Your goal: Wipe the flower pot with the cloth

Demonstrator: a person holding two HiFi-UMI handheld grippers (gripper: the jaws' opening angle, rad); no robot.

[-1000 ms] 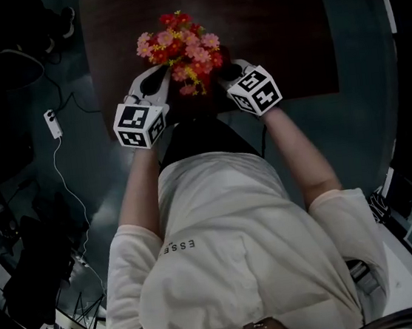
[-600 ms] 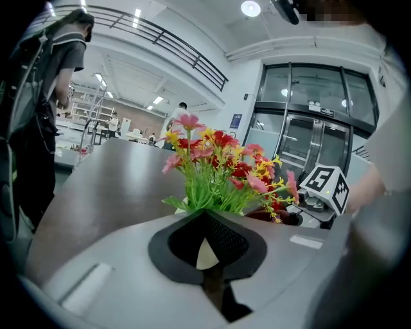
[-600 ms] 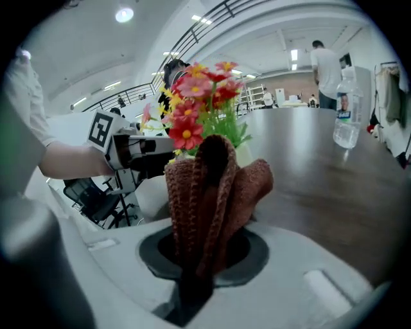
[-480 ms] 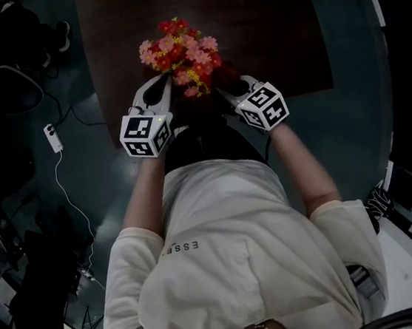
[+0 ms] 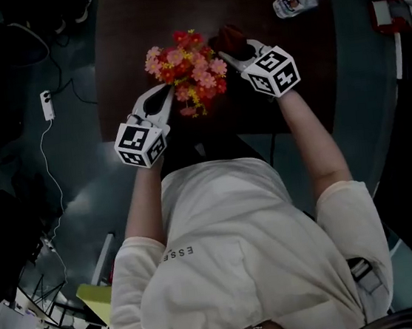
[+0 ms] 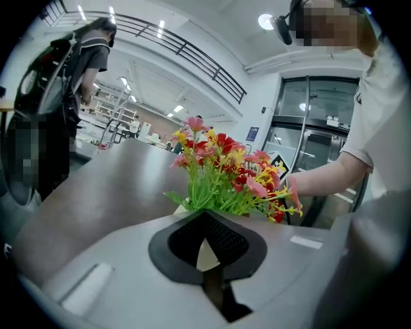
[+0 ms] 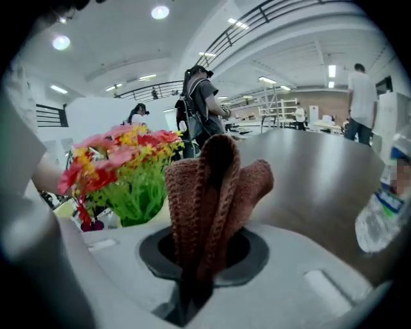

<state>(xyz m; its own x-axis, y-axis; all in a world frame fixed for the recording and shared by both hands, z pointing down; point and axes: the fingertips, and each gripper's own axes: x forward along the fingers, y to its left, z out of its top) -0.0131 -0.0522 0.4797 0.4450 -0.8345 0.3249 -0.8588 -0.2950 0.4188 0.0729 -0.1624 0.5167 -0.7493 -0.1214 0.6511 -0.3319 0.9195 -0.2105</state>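
Observation:
A bunch of red, pink and yellow artificial flowers (image 5: 187, 69) hides most of the flower pot on the dark brown table (image 5: 292, 75). Only a cream bit of the pot's rim (image 6: 182, 207) shows under the green stems. My left gripper (image 5: 170, 99) reaches in from the bunch's left, shut on that rim, and a cream sliver shows between its pads (image 6: 207, 252). My right gripper (image 5: 232, 43) is at the flowers' upper right, shut on a folded brown knitted cloth (image 7: 215, 193). The cloth (image 5: 229, 36) stands up out of the jaws beside the flowers (image 7: 122, 164).
A plastic water bottle (image 5: 296, 0) lies on the table beyond the right gripper, also in the right gripper view (image 7: 380, 215). A power strip (image 5: 47, 105) and cables lie on the floor at left. People stand behind the table (image 7: 204, 103).
The right gripper has carried the cloth from the near side of the flowers, by the table's front edge, round to their far right. The left gripper has stayed at the pot.

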